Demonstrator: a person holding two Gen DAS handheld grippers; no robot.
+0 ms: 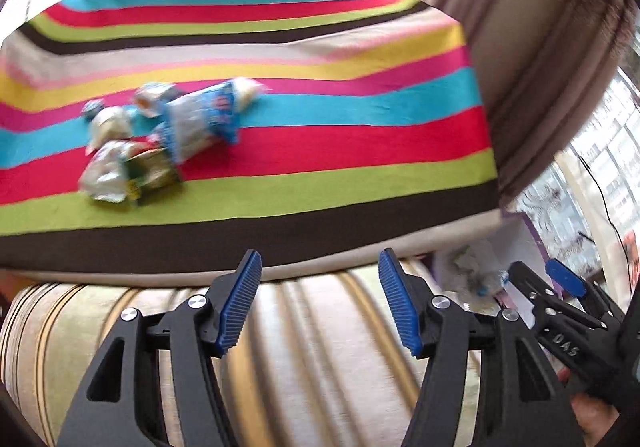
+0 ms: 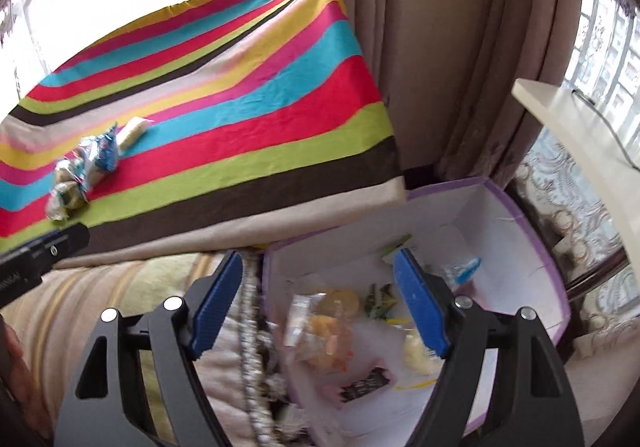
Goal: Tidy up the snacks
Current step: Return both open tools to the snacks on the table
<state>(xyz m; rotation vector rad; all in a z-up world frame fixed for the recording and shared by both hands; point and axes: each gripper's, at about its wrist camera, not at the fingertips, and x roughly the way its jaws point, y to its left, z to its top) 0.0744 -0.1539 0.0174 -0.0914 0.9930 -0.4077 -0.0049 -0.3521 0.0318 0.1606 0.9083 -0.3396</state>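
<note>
The left gripper [image 1: 320, 301] has its jaws parted about halfway, with nothing between the blue ribbed pads [image 1: 240, 303]; beneath them lies a striped sofa cushion [image 1: 304, 347]. Ahead of the jaws and to their left, a blurred cluster of snack packets [image 1: 160, 135] lies on the worktop, which is covered with a brightly striped cloth [image 1: 320, 119]. The right gripper [image 2: 318, 301] has its jaws wide apart and also empty. Directly below and beyond its jaws sits an open white box with purple edging [image 2: 520, 231], holding several loose snack wrappers [image 2: 324, 323]. Further ahead and far to the left of the right jaws, the snack cluster rests on the cloth.
</note>
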